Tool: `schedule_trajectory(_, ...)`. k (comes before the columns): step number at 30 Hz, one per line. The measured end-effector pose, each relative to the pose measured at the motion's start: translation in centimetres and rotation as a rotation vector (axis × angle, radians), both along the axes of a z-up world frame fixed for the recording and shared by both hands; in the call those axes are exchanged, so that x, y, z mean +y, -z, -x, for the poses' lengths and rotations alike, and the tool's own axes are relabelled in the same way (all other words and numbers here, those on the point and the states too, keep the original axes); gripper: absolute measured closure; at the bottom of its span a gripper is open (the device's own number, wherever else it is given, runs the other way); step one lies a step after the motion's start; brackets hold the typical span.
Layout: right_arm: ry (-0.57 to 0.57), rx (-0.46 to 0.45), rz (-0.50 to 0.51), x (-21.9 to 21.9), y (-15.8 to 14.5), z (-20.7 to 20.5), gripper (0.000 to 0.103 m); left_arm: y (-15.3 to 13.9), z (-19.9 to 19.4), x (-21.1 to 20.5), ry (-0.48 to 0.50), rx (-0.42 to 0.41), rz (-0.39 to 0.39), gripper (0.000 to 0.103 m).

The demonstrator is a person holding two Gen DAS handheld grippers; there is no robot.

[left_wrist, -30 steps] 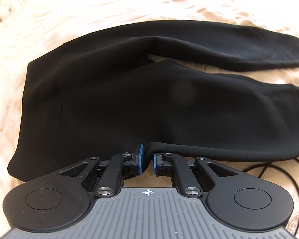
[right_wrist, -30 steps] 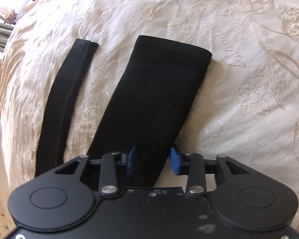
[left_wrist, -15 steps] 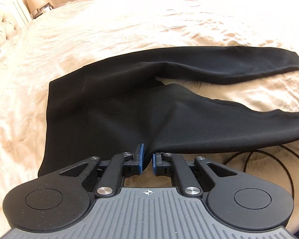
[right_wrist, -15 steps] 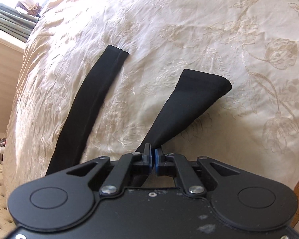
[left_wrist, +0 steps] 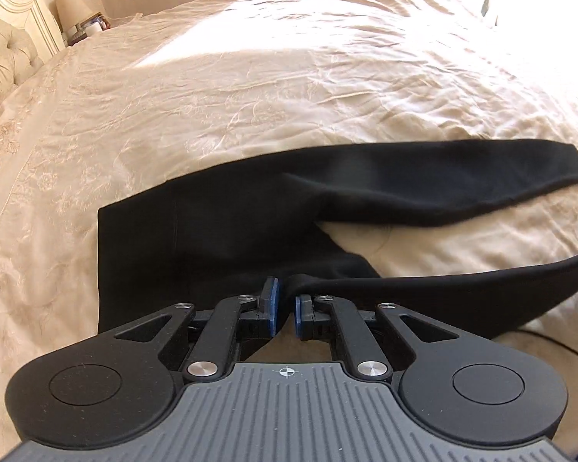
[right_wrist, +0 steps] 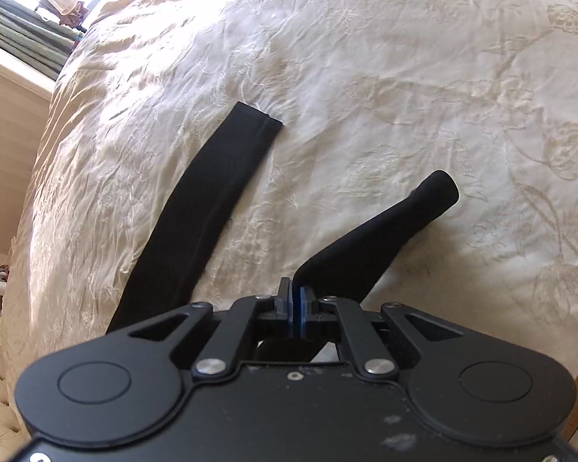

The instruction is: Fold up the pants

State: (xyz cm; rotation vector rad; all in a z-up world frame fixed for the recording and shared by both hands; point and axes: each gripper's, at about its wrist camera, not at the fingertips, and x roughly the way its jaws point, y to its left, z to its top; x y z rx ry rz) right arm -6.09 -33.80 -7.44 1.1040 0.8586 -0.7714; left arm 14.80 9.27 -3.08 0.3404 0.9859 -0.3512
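Note:
Black pants lie on a cream bedspread, waist to the left and legs running right in the left wrist view. My left gripper is shut on the near edge of the pants' near leg, raising it off the bed. In the right wrist view my right gripper is shut on the near leg close to its cuff, and the cuff end hangs in a rolled tube above the bed. The far leg lies flat and straight on the cover.
The embroidered cream bedspread spreads wide beyond the pants. A tufted headboard and a lamp stand at the far left. A thin black cable lies at the near right. The bed's rounded edge drops off at the left.
Both grippers have risen with the near leg, lifting it off the bed. The right gripper's jaws went from open around the leg to shut on it, and the cuff has curled.

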Motion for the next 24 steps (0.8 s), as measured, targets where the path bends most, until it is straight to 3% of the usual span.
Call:
schedule_trajectory(6,-0.009,0.003,-0.004,-3.4,1.3,-6.2,0.098,0.3,-6.0,-2.4,-0.03,-0.008,-0.003,0.095)
schedule_trajectory(17,-0.026,0.053,0.055,-9.4,3.5,-14.7,0.097,4.3,-14.5,-6.1,-0.084,0.031,-0.081,0.095)
schedule_trajectory(22,-0.113,0.069,0.113,-10.7,3.7,-14.9,0.085,6.2,-15.4,-6.9,-0.069,0.05,-0.127,0.095)
schedule_trajectory(24,-0.143,0.096,0.135,-11.2,3.9,-13.7,0.072,6.7,-15.4,-6.9,-0.071,0.059,-0.129,0.095)
